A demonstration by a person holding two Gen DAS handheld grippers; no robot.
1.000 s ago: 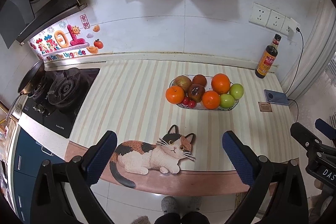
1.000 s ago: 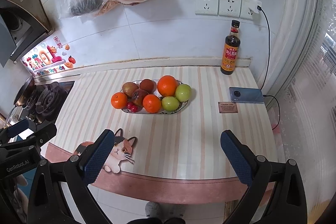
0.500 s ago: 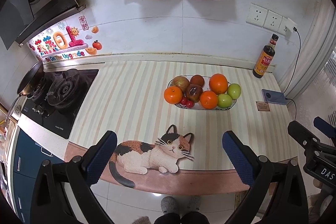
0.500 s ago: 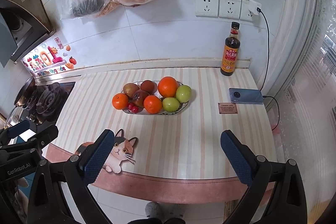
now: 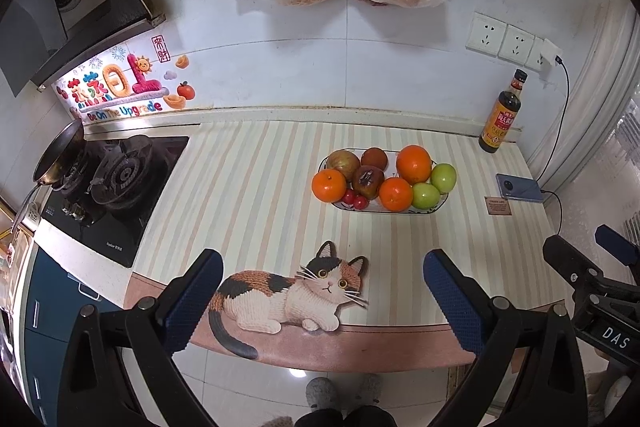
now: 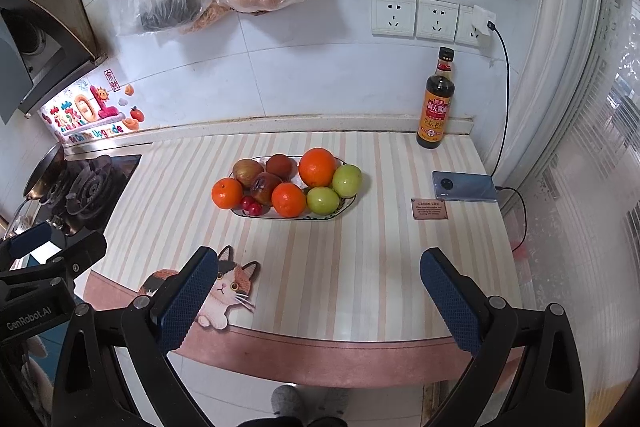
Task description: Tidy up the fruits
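Note:
An oval white plate (image 5: 400, 210) (image 6: 344, 207) on the striped counter holds oranges (image 5: 413, 163) (image 6: 317, 167), two green apples (image 5: 443, 177) (image 6: 347, 180), brownish apples (image 5: 343, 165) (image 6: 248, 172) and small red fruits (image 5: 355, 199) (image 6: 251, 205). One orange (image 5: 328, 185) (image 6: 227, 192) sits at the plate's left end. My left gripper (image 5: 322, 295) is open and empty above the counter's front edge, well short of the plate. My right gripper (image 6: 318, 293) is open and empty, also near the front edge.
A cat-shaped mat (image 5: 292, 297) (image 6: 224, 287) lies at the front edge. A sauce bottle (image 5: 502, 113) (image 6: 437, 101), a charging phone (image 5: 519, 182) (image 6: 464, 185) and a small card (image 6: 429, 209) are at the right. A gas stove (image 5: 108, 183) with a pan (image 5: 58, 155) is at the left.
Both views have shifted slightly, the fruit plate sitting a little further left or lower in frame. Both grippers stay open and empty.

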